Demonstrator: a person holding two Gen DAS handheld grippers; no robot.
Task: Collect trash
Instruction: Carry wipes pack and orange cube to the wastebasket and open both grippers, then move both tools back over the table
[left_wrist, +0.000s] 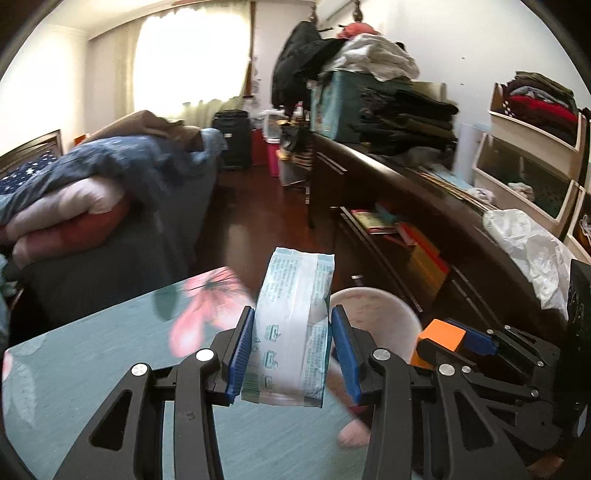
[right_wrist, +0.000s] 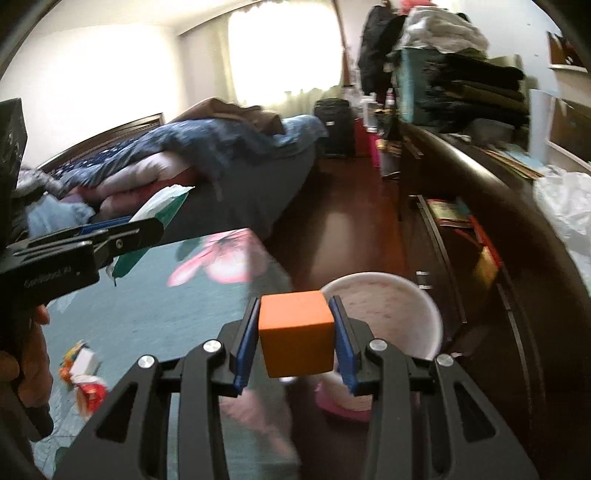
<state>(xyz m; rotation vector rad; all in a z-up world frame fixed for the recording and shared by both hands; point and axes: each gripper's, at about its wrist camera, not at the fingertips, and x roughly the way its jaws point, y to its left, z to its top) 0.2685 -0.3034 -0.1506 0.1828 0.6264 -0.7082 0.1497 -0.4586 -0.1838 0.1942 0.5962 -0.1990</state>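
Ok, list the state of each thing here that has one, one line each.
Left claw: shut on the wipes pack, held upright.
Right claw: shut on the orange cube.
Bin: upright on the floor, open top, looks empty.
Drawer: pulled open, books inside.
Wrappers: lying loose on the table, not yet picked up.

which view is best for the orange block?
Right wrist: the orange block sits centred and close between the right gripper pads, top and front faces clear. Left wrist catches only a corner of it at lower right, beside the tissue pack held by the left gripper.
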